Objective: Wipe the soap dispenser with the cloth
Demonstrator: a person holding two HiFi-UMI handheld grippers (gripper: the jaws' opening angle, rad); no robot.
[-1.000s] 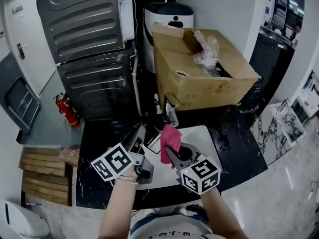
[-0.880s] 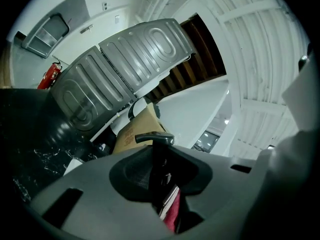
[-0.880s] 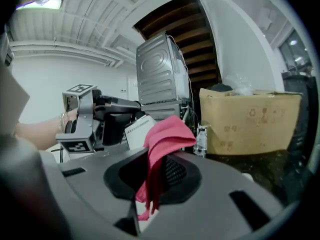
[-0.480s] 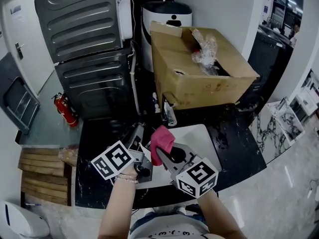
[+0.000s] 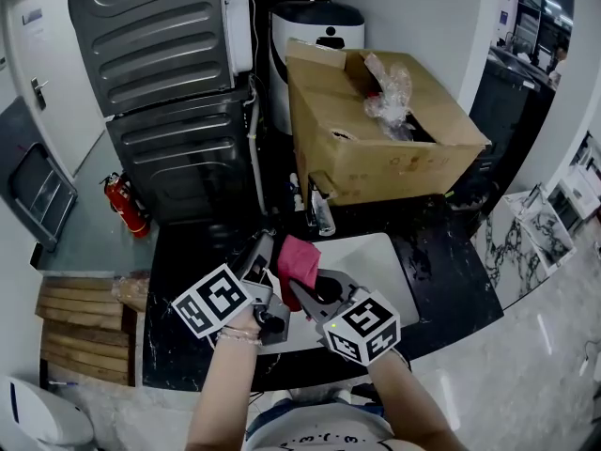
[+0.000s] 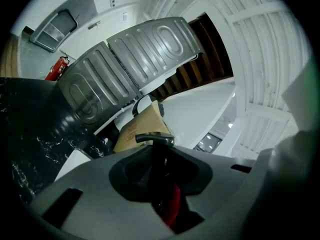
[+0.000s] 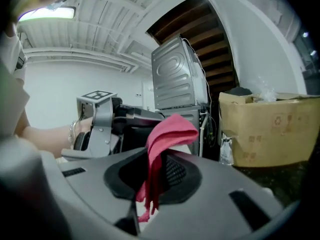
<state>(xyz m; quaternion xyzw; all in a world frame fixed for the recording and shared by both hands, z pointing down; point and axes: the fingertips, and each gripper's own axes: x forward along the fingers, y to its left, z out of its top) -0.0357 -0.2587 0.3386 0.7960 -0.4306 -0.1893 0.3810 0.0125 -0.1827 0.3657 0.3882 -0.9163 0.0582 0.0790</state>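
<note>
My left gripper points level and is shut on a dark soap dispenser; its pump head shows between the jaws in the left gripper view. In the head view the jaws and the cloth hide the dispenser. My right gripper is shut on a pink-red cloth, which stands up out of its jaws. The cloth sits right beside the left gripper's tips, seemingly against the dispenser. Both grippers hover over the left edge of a white sink.
A black marble counter surrounds the sink. An open cardboard box and a small clear bottle stand behind the sink. Grey stacked machines rise at the back left, with a fire extinguisher on the floor beside them.
My right gripper has carried the cloth leftward, up to the left gripper's tips. The left gripper has stayed put.
</note>
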